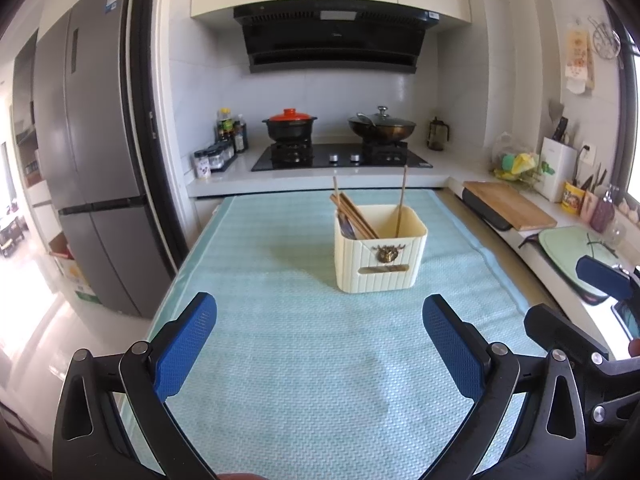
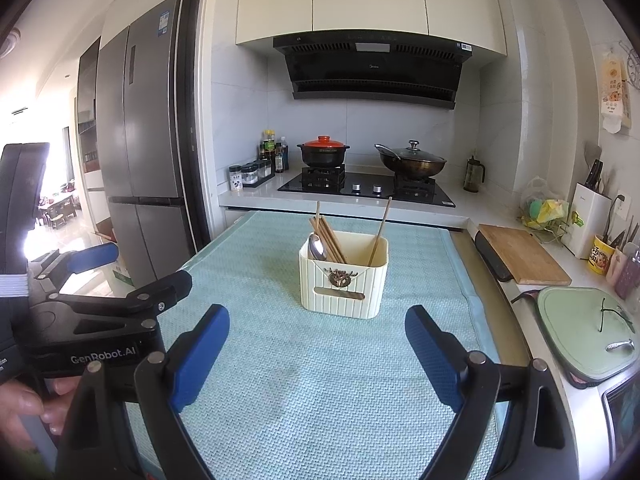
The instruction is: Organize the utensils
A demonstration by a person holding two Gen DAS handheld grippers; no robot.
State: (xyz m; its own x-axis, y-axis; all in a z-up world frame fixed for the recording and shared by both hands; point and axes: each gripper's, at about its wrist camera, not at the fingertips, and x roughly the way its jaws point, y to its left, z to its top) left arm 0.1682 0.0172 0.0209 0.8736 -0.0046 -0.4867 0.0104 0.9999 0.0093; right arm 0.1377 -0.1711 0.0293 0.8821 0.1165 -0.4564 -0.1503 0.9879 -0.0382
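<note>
A cream ribbed utensil holder [image 1: 380, 256] [image 2: 344, 280] stands on the light-blue mat [image 1: 300, 360] [image 2: 320, 380]. Inside it, a bundle of wooden chopsticks [image 1: 354, 216] [image 2: 328, 236] leans left beside a metal spoon [image 2: 318, 248], and a single chopstick [image 1: 401, 200] [image 2: 380, 232] leans right. My left gripper [image 1: 320, 320] hovers open over the mat, well short of the holder, nothing between its blue pads. My right gripper [image 2: 318, 332] is likewise open and empty, a little nearer the holder. Each gripper shows at the side of the other's view.
Behind the mat is a stove [image 1: 342, 158] with a red-lidded pot [image 1: 289, 122] and a covered wok [image 1: 382, 124]. Right counter holds a wooden cutting board [image 1: 510, 204], a green tray [image 2: 584, 332], a knife block [image 1: 558, 168]. A grey fridge [image 1: 92, 160] stands left.
</note>
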